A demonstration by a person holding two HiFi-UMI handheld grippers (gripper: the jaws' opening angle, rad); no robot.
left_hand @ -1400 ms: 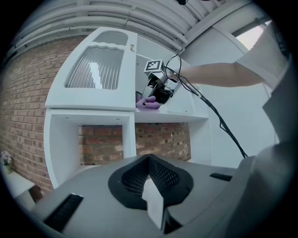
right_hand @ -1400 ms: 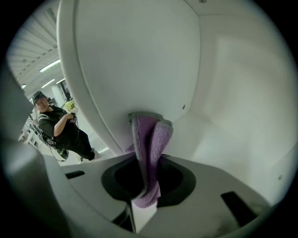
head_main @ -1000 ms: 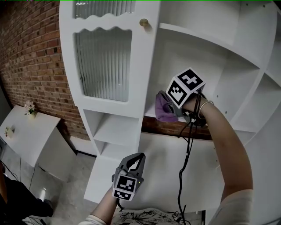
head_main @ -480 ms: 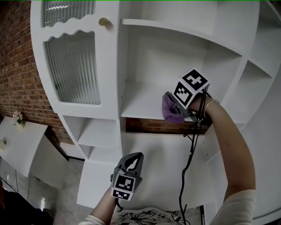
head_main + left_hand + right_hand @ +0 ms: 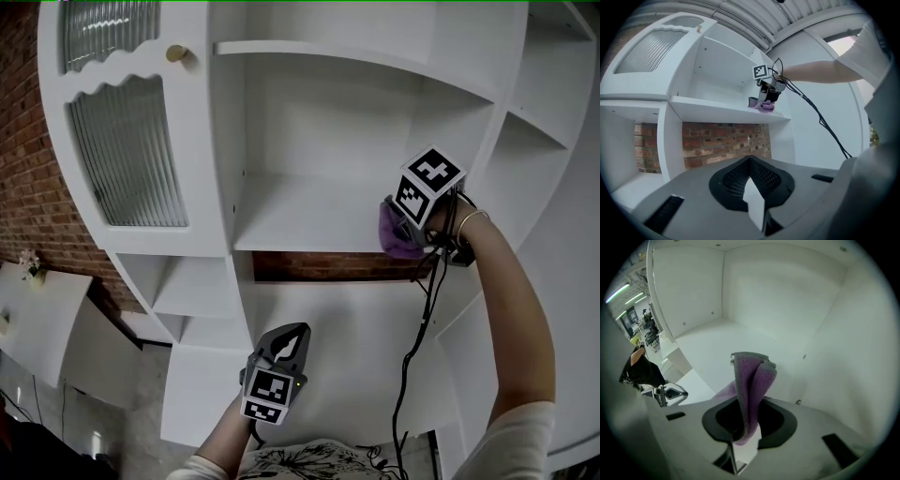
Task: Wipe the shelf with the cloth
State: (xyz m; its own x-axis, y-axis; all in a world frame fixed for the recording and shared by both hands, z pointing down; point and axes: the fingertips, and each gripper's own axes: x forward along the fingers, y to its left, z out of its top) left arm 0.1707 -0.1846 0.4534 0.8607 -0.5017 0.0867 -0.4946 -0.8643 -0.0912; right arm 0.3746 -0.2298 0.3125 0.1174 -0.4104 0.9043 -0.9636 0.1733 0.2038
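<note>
The right hand-held gripper [image 5: 745,434] is clamped on the purple cloth [image 5: 751,380]. The cloth rests on the shelf [image 5: 300,220], at the right end of it, near the side wall. The left hand-held gripper [image 5: 284,345] has its jaws together, holding nothing, well below the shelf.

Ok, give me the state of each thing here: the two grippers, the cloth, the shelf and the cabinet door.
Right gripper: shut on the cloth.
Left gripper: shut, empty, held low below the shelf.
Cloth: folded, purple, touching the shelf at its right end.
Shelf: bare apart from the cloth.
Cabinet door: closed.
</note>
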